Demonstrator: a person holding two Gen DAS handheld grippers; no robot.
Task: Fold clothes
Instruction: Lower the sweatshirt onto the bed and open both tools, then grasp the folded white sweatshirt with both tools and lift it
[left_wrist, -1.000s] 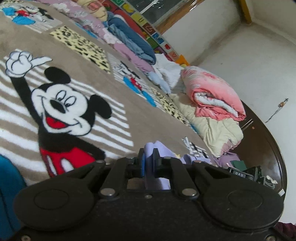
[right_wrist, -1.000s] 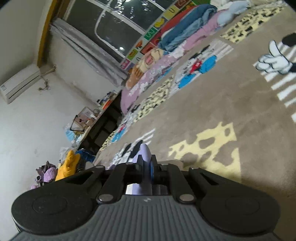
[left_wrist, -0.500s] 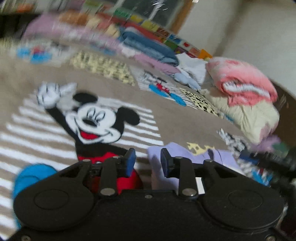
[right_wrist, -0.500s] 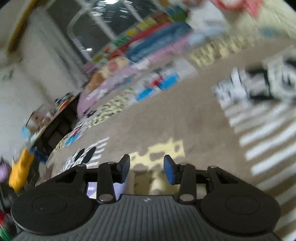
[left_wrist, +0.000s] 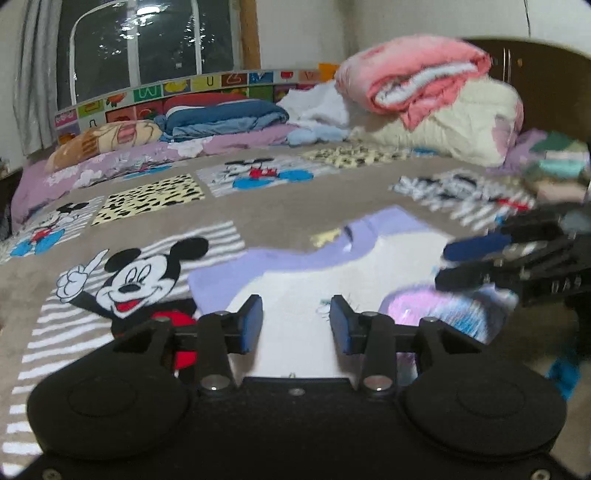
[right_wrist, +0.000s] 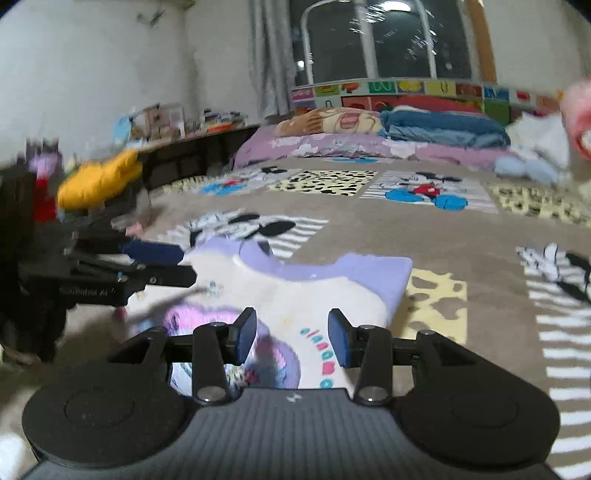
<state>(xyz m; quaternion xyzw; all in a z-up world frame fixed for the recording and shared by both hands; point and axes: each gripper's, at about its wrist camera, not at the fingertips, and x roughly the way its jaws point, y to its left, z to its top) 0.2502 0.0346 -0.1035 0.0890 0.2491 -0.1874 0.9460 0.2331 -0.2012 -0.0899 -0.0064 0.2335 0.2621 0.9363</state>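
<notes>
One bed (left_wrist: 295, 206) carries one cartoon-mouse blanket (left_wrist: 258, 218), and on that blanket lies one lavender-and-white shirt (left_wrist: 306, 280), flat, beside the big mouse face. Two hand-held grippers hover over the shirt: the left hand-held gripper (left_wrist: 295, 323) has just been opening, the right hand-held gripper (right_wrist: 291, 332) likewise; both stand apart with nothing pinched between them.

Both tools (left_wrist: 295, 323) (right_wrist: 291, 334) released the shirt (left_wrist: 303, 280) (jaws just opened).

Your bed (left_wrist: 280, 218), brown cartoon-mouse blanket: lilac-and-white shirt (left_wrist: 314, 280) lies flat at centre; pink quilt (left_wrist: 413, 77) heaped at two o'clock.
</notes>
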